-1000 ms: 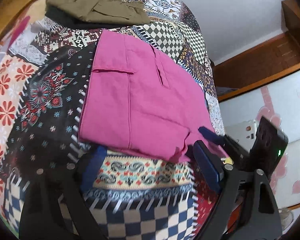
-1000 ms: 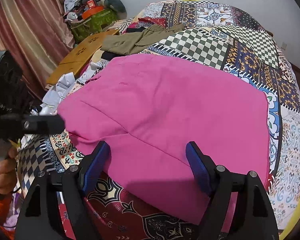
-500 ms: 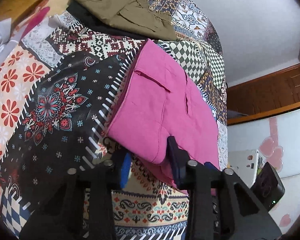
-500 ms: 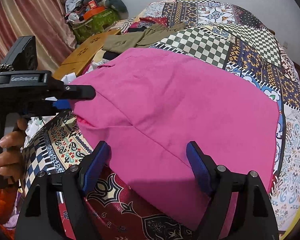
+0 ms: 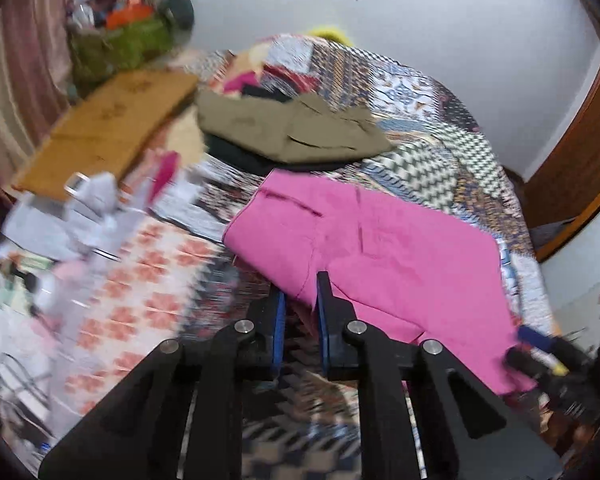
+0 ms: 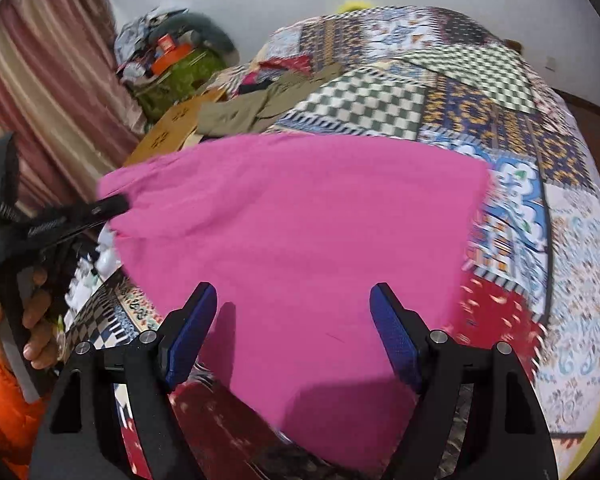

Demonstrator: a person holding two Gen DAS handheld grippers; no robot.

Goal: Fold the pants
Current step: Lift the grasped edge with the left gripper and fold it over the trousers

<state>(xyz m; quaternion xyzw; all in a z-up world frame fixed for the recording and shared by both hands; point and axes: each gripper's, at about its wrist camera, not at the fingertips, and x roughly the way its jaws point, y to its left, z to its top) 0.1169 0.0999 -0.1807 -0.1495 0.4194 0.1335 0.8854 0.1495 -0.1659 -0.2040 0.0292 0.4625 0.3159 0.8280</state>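
The left gripper [image 5: 301, 300] pinches the pink pants' [image 5: 380, 248] near edge, while the right gripper [image 6: 292, 320], jaws apart, hovers over their middle.

Pants [image 6: 308, 248]: matt pink woven cloth, smooth, with stitched seams. Quilt [image 6: 480, 120]: printed patchwork cloth, matt. Olive garment [image 5: 292, 132]: matt cloth. Left gripper [image 5: 300, 312] and right gripper [image 6: 292, 320]: matt black plastic bodies, bright metal screws, blue textured pads [image 6: 190, 332]. Curtain [image 6: 40, 80]: striped cloth, faint sheen.
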